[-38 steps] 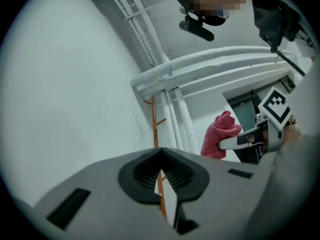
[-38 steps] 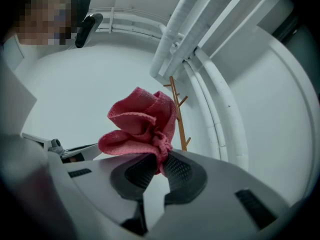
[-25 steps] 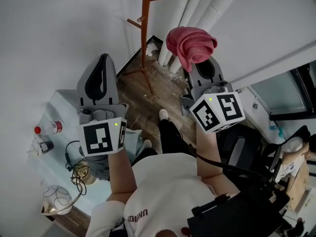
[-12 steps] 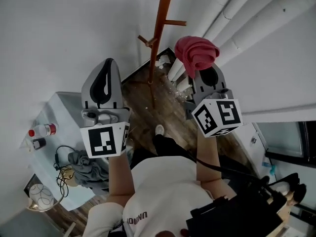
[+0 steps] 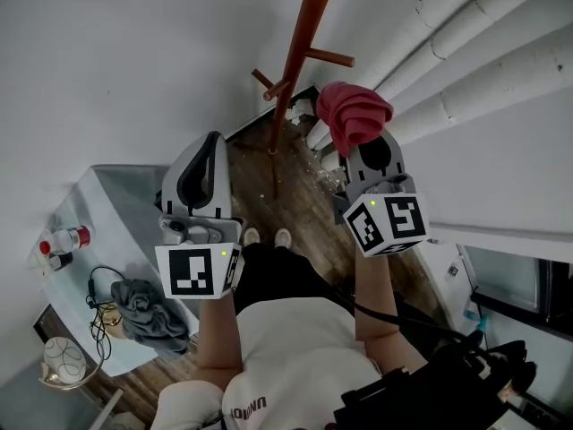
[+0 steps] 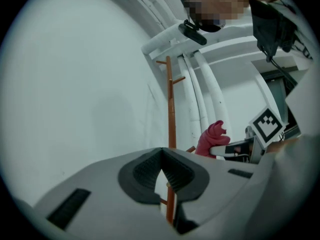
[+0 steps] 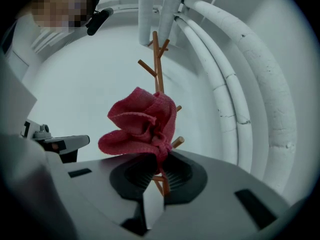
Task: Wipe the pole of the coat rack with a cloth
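Head view: pinches a red cloth (image 5: 352,113) in the right tongs (image 5: 370,143), just right of the pole (image 5: 295,56) of the coat rack (image 5: 331,58), apart from it.
Left gripper view: shows the left tongs (image 6: 160,151) clenched, empty.
Right gripper view: clamps one bunched corner; looks soft, light, floppy.
Best wrapped round the thin, stiff pole and pressed gently, lest the coat rack tip.

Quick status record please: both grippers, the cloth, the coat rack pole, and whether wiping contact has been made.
left gripper: jaws together, nothing between them
right gripper: jaws clamped on red cloth
coat rack pole: upright, ahead of both grippers
contact: none seen; in the head view the cloth sits right of the pole, apart from it
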{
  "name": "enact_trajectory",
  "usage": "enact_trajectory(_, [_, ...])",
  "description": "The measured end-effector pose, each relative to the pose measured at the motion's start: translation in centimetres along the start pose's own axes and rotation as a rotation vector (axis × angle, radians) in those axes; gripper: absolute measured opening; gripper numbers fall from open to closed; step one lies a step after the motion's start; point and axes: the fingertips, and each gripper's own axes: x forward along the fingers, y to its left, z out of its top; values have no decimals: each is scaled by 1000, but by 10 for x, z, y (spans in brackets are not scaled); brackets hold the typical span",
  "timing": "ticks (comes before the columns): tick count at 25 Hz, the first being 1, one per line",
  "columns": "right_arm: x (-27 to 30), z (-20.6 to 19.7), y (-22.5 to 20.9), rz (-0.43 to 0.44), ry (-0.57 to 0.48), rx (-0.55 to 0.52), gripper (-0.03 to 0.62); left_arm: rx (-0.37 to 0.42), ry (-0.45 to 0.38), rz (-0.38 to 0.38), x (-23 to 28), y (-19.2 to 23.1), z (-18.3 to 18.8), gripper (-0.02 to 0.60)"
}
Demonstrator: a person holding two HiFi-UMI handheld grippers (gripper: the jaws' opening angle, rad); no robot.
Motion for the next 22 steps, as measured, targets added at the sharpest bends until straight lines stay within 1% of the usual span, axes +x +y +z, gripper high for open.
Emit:
enact_trajectory(2, [6,-5,-2,-8,0,-4,48,-31,14,-12,2,3,-9,12])
enact_trajectory(5, [15,-13,-4,-16,10,-12,48,-30,38,-12,7,6,-22,12])
enact_trajectory(10, [31,-24,-9,-13,22,-21,48,-96,17,-16,20,9,-37,12])
enact_trajectory(14, [39,-39,-10,-19,38,-29,48,-98,28,-10,21,13,-50,12])
enact_trajectory(18, [53,-43,-21,-21,39,-48,48,-101,22,-13,30,16,-56,12])
enact_trajectory(22, [63,-53,-27,-19,53,-49,48,-112,43,-17,30,18,-67,12])
